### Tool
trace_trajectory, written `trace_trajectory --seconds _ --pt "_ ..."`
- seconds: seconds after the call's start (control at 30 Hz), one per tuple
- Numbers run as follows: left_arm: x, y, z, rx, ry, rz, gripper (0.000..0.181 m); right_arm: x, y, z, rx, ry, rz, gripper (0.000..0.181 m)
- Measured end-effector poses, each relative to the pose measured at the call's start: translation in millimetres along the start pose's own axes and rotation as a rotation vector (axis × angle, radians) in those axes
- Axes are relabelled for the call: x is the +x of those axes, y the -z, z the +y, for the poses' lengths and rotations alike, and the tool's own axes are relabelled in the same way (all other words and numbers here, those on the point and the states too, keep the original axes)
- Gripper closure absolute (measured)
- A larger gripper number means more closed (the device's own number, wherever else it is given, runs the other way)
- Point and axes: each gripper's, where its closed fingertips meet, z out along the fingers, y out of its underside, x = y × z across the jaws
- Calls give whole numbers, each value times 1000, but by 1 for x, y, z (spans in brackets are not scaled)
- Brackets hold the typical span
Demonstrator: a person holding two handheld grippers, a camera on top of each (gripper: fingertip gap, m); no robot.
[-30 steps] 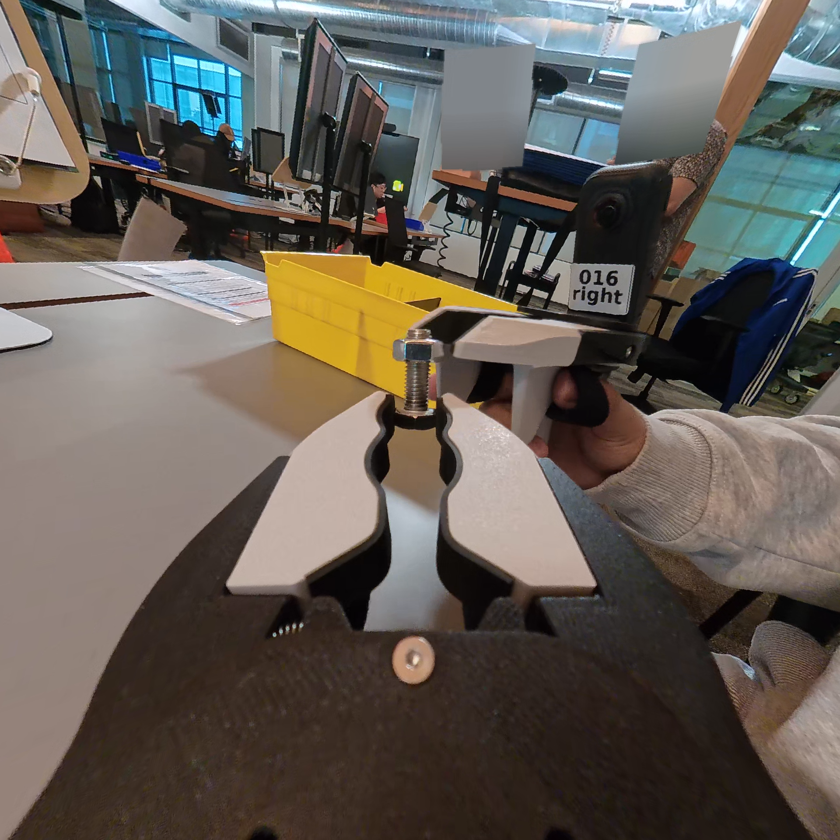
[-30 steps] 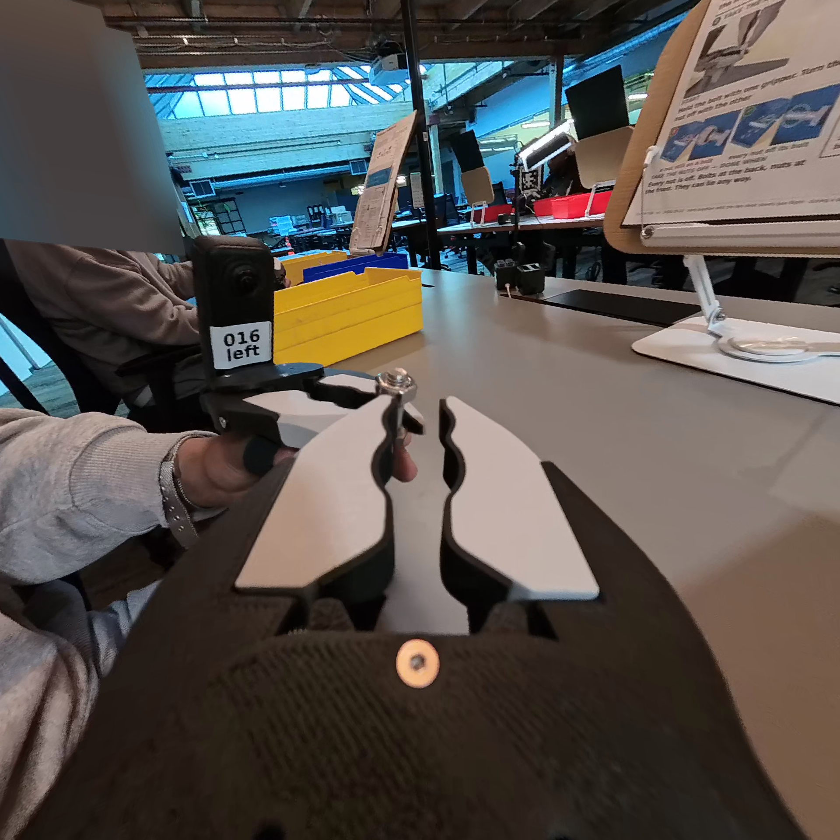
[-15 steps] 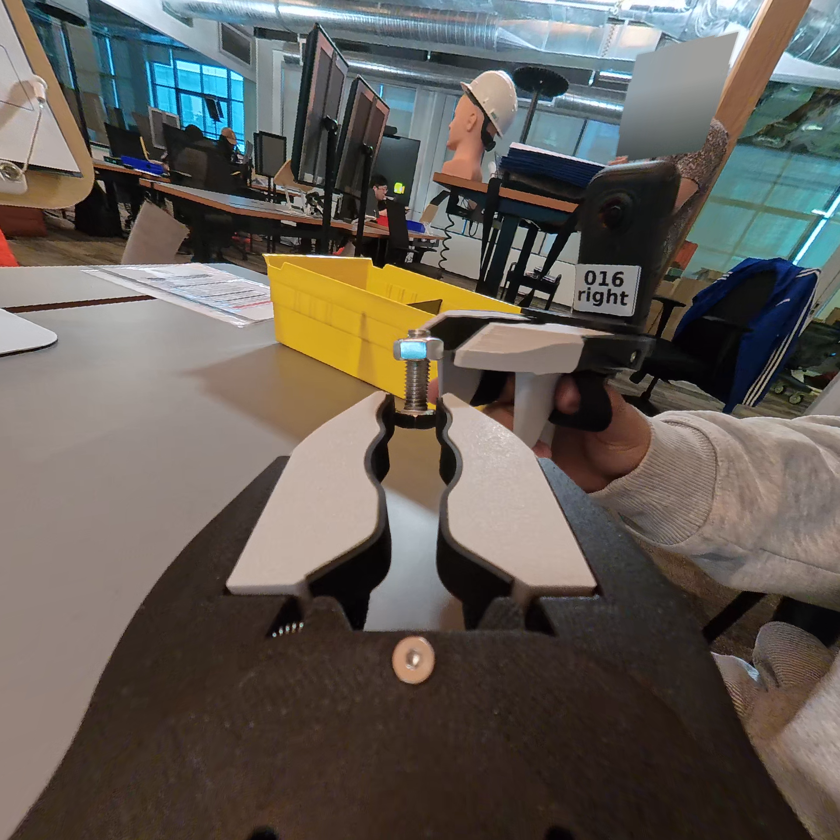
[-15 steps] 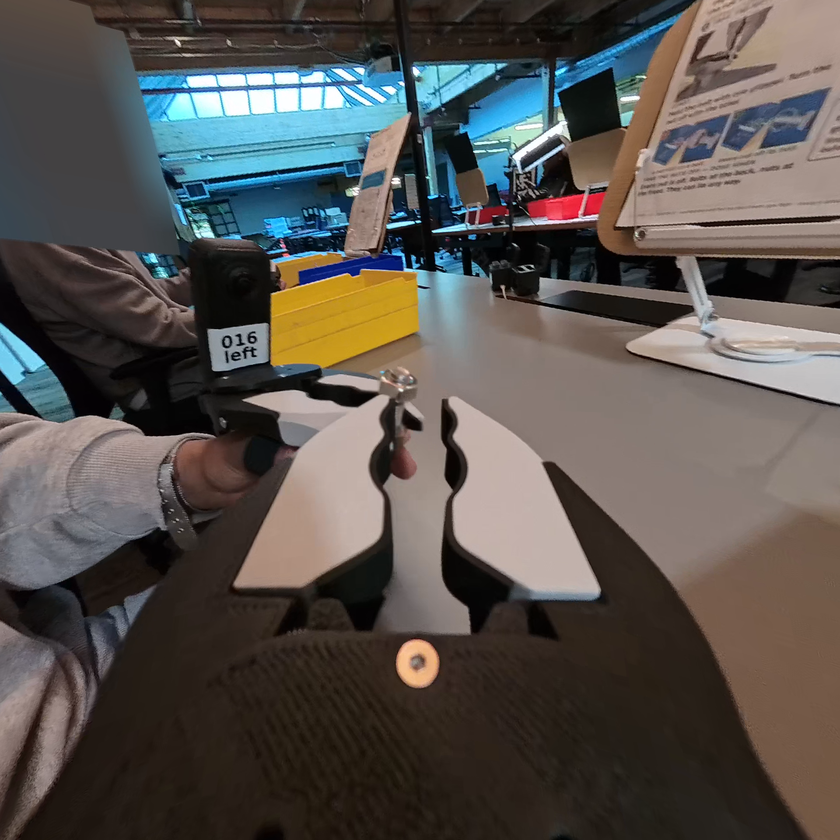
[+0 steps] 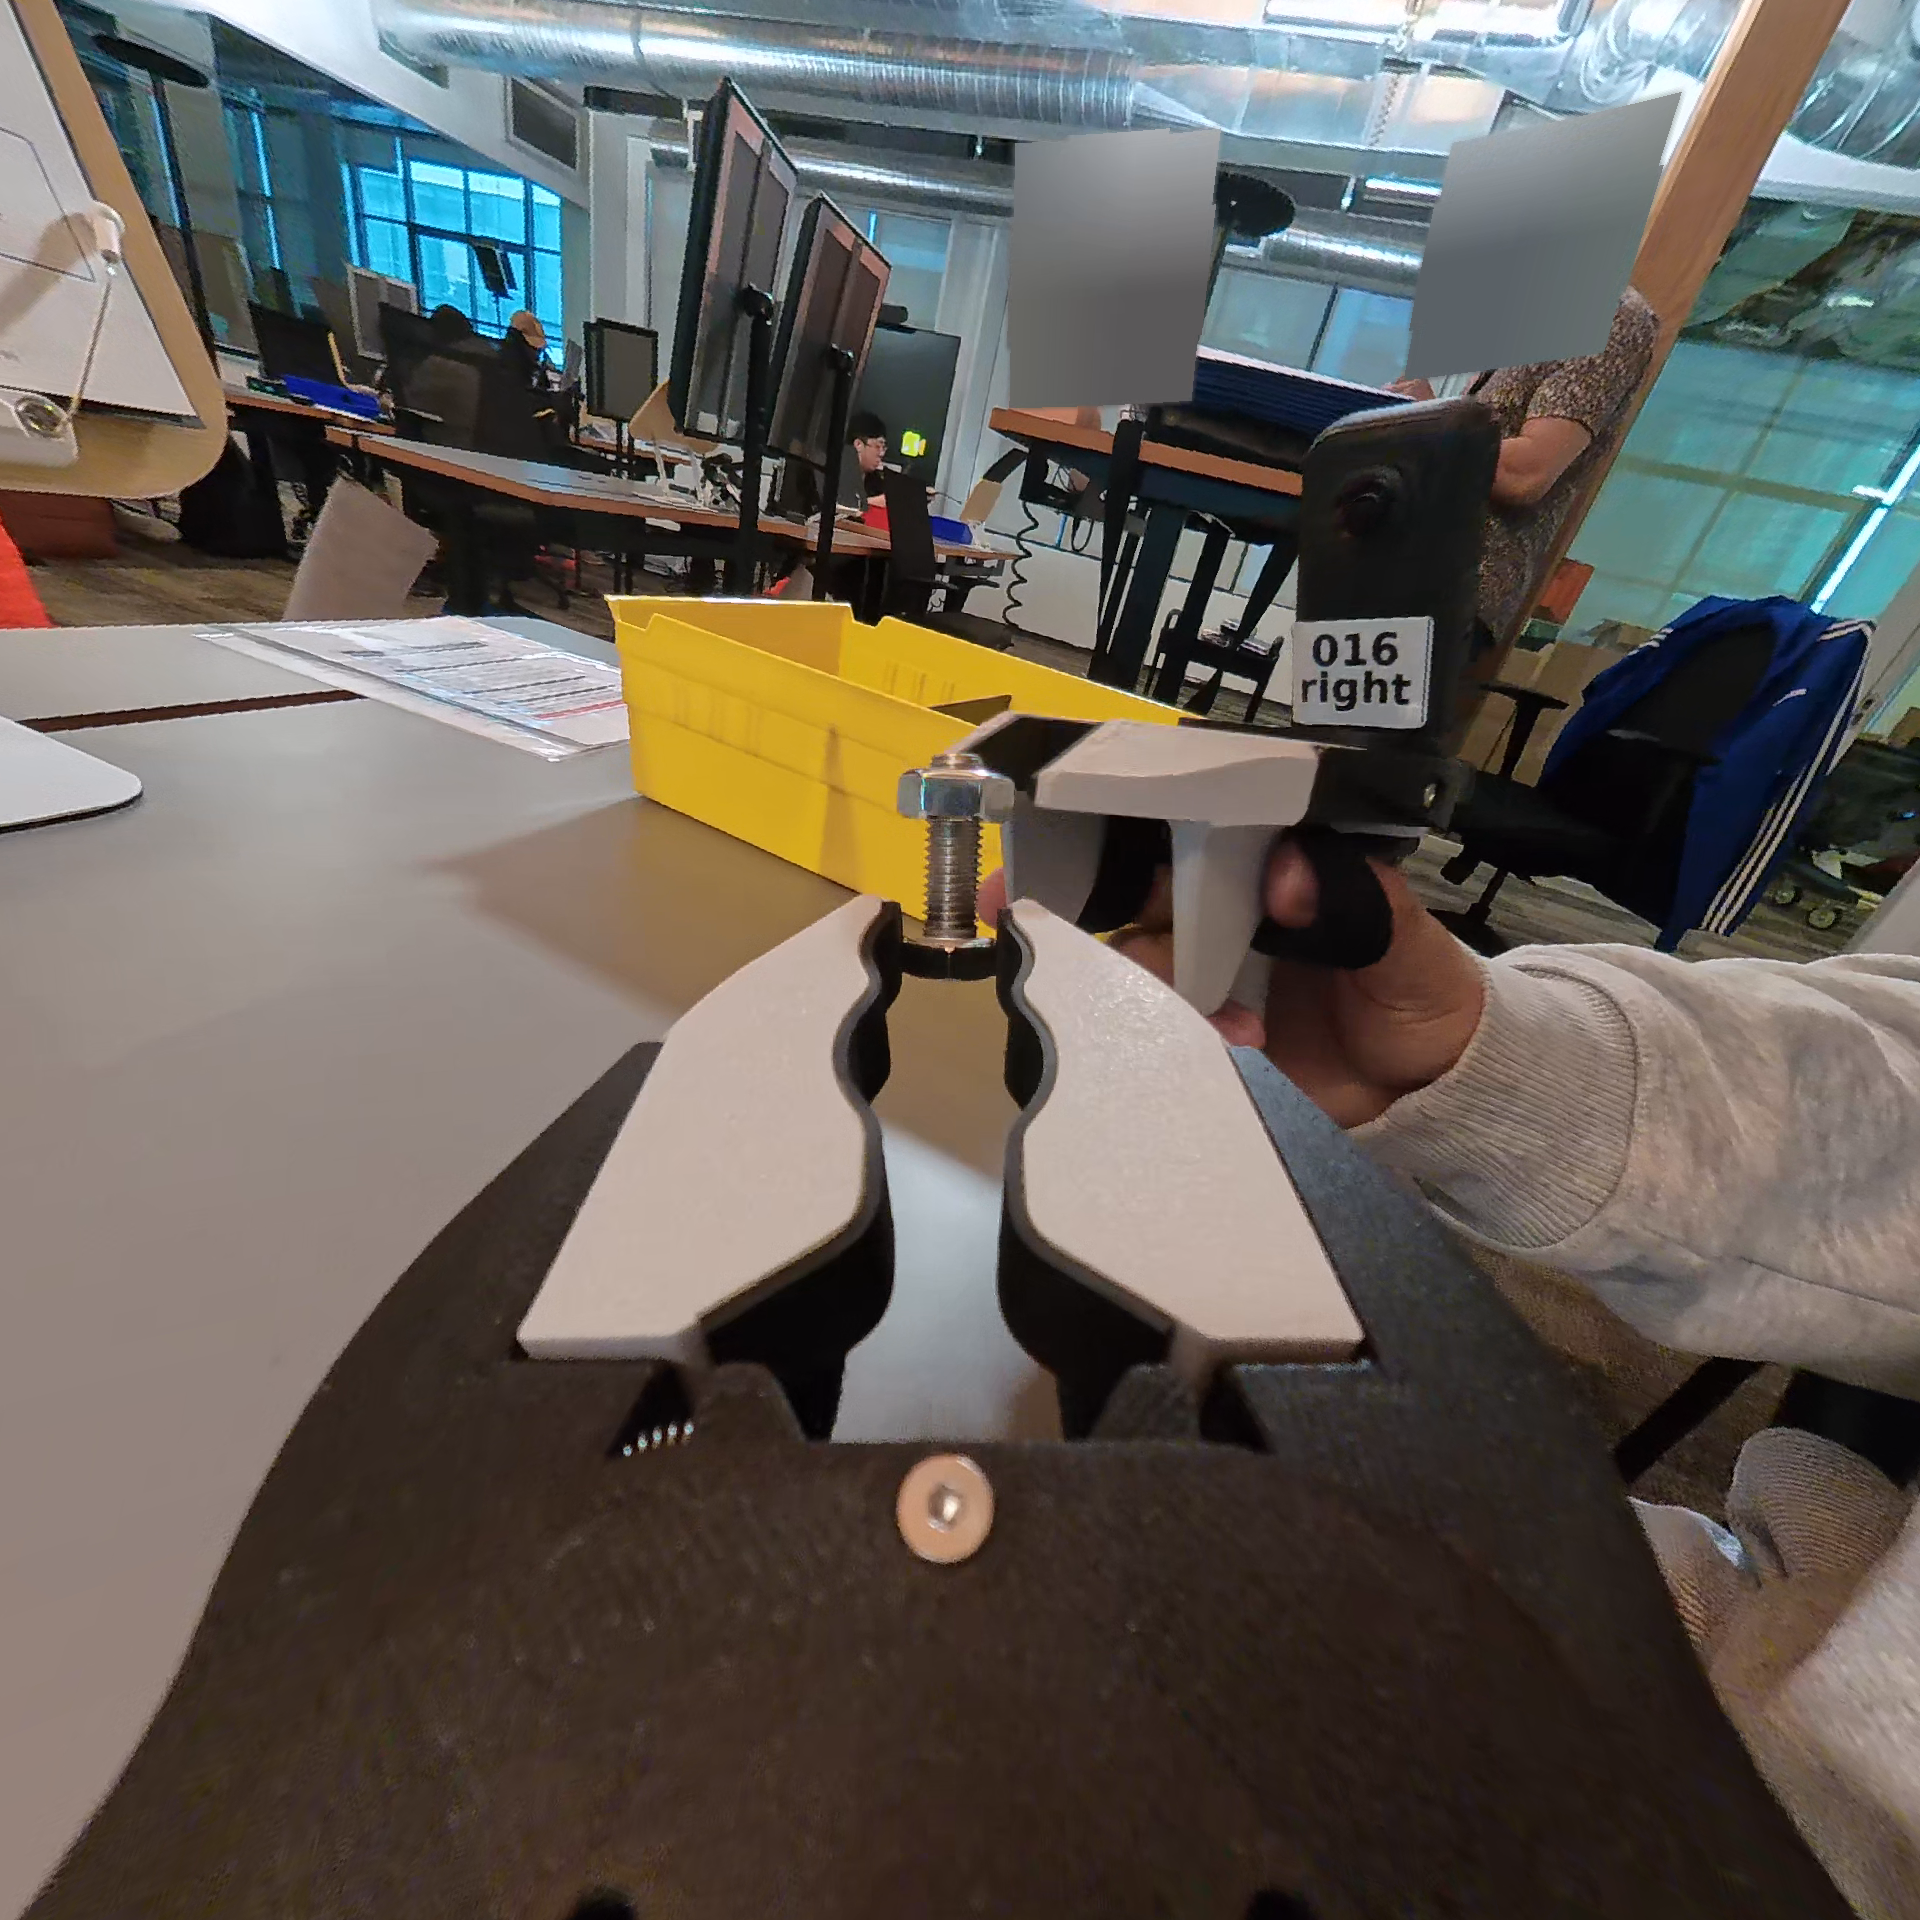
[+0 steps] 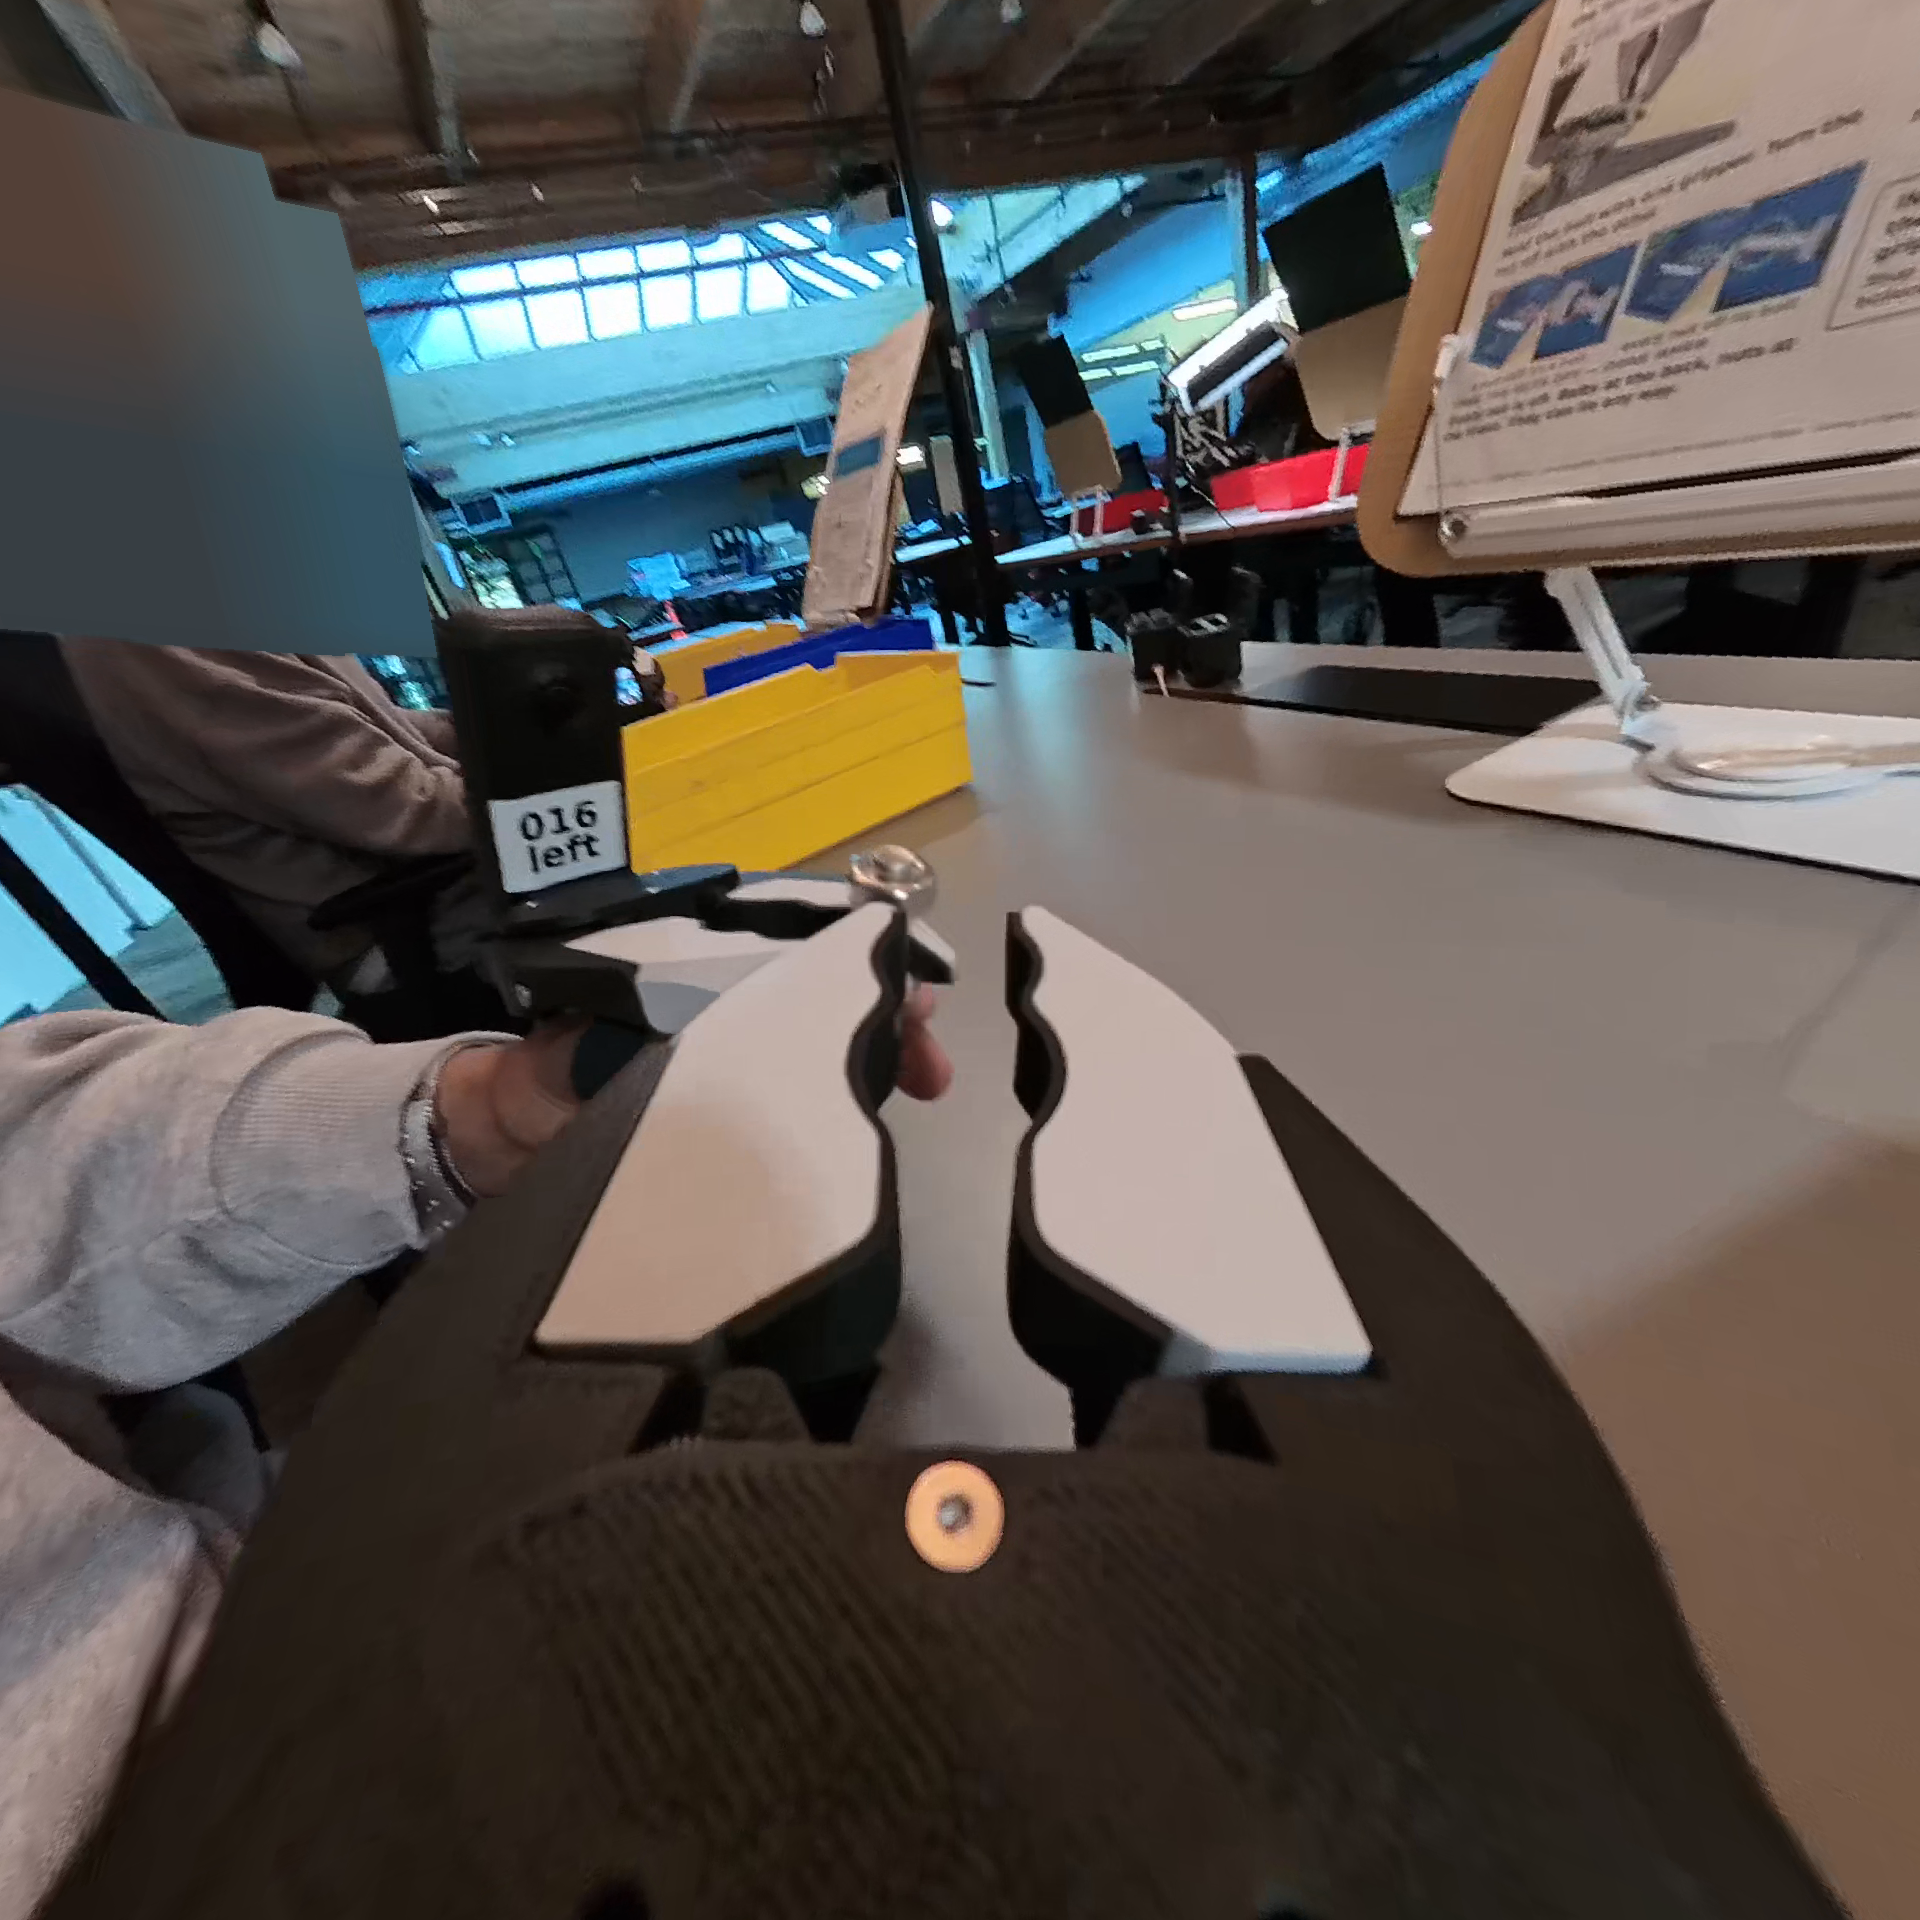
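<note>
Above the grey table (image 5: 312, 1039), a steel bolt (image 5: 948, 883) stands upright with a nut (image 5: 954, 798) at its top, its head clenched in the left gripper (image 5: 943, 940). Just beside the nut, the right gripper (image 6: 951, 930) is released, holding nothing. Behind sits a yellow bin (image 5: 769, 748).
</note>
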Motion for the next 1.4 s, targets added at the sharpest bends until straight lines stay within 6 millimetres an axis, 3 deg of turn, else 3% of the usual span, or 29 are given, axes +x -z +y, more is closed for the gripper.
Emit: trace_trajectory --seconds 0.17,0.4,0.67,0.93,1.1,1.27,1.4 --pt "3 -1 2 -7 -12 7 164 -13 -6 4 -18 29 -43 160" --pt "-2 1 -2 14 17 -2 164 1 -4 9 -42 -5 17 165" --pt "3 -1 0 2 -6 7 164 -11 -5 3 -10 12 -40 160" --pt "-3 3 -6 31 27 -4 164 4 -3 9 -43 -17 13 163" --pt "-1 2 -8 42 9 -10 164 2 -4 9 -37 -15 4 162" --pt "-7 7 -15 93 81 -10 165 6 -2 7 -25 -65 9 159" --pt "-12 13 -27 176 179 10 164 6 -8 22 -80 -184 -32 149"
